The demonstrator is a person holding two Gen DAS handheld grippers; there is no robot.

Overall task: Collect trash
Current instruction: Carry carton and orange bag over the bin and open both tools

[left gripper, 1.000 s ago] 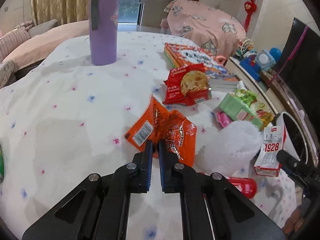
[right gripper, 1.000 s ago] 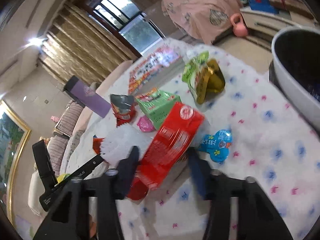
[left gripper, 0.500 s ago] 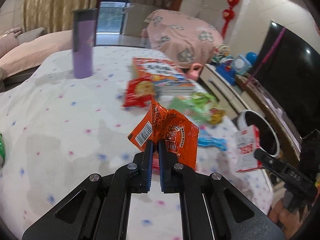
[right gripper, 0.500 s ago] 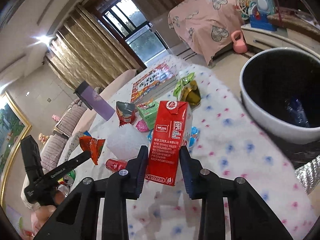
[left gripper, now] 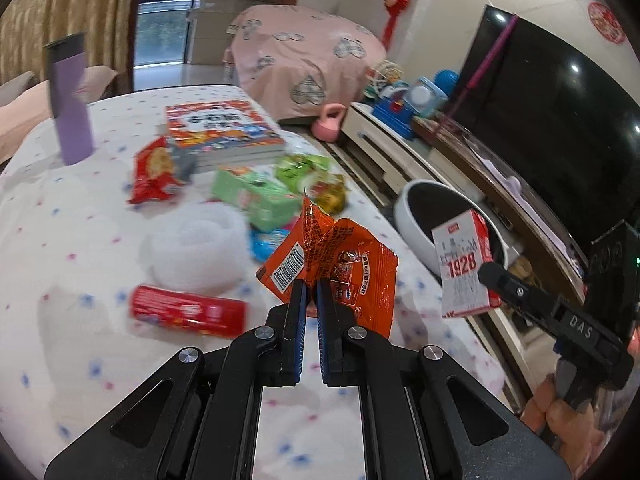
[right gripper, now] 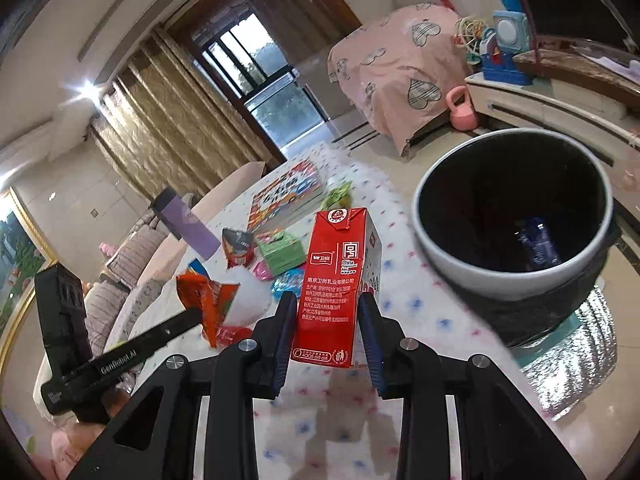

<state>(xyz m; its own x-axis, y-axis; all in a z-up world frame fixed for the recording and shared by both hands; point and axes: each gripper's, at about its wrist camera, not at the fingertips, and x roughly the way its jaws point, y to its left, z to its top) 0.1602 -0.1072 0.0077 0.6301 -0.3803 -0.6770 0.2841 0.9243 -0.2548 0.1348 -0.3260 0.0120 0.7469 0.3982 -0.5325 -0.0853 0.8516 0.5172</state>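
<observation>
The left tool (left gripper: 311, 288) pinches a crinkled orange foil wrapper (left gripper: 344, 268), its lower edge hidden behind the fingers. The right tool (right gripper: 328, 312) clamps a boxy red milk carton (right gripper: 336, 280) near the round white bin (right gripper: 460, 256), whose dark inside is hard to make out.

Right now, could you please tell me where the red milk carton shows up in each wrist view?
Left wrist: red milk carton at right, clamped by the right gripper, in front of the white bin.
Right wrist: centre, upright between the fingers.
Shared landmark: white bin, right of the carton in both views.
</observation>
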